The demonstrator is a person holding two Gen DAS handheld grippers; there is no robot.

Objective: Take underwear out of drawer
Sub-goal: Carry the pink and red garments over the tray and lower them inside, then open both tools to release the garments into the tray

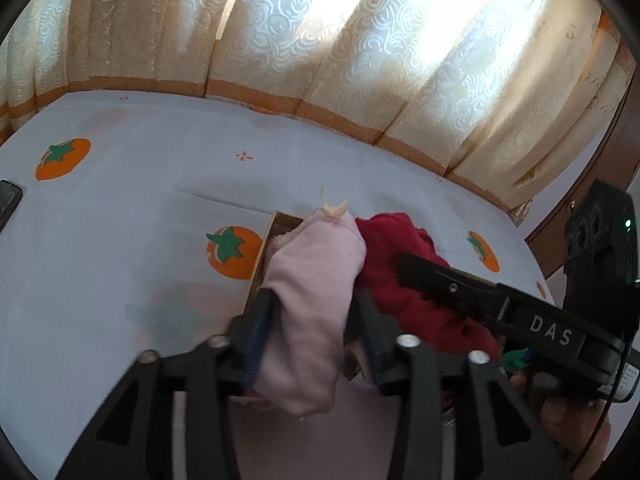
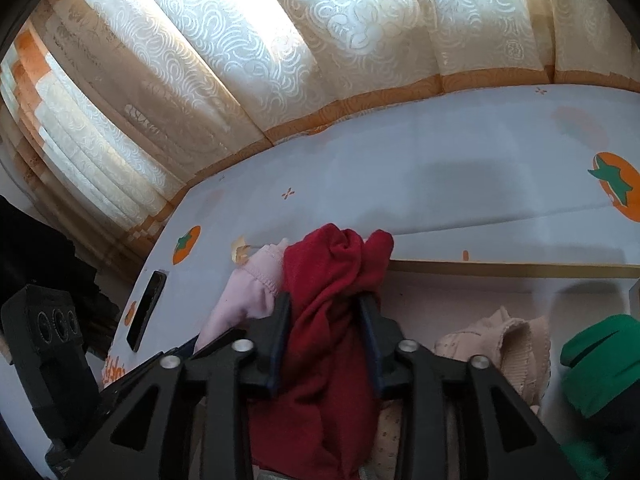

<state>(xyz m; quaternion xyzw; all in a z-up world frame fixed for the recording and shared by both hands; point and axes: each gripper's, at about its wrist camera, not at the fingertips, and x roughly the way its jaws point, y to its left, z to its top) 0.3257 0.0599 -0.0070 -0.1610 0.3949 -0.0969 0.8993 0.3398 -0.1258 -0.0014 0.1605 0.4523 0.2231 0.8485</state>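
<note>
The left gripper [image 1: 312, 304] has its jaws closed on pink underwear [image 1: 316, 276], and the right gripper [image 2: 326, 310] pinches red underwear [image 2: 328, 300] beside it. Both garments sit above the open drawer [image 2: 500, 270], where beige [image 2: 496, 340] and green [image 2: 596, 360] pieces lie, by the persimmon-print sheet [image 1: 120, 208].

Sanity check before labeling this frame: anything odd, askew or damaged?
Nothing damaged or spilled. The pink underwear sits between the left tool's fingers, the red underwear between the right tool's. Both garments are bunched. A beige piece and a green one lie loosely crumpled in the drawer.
</note>
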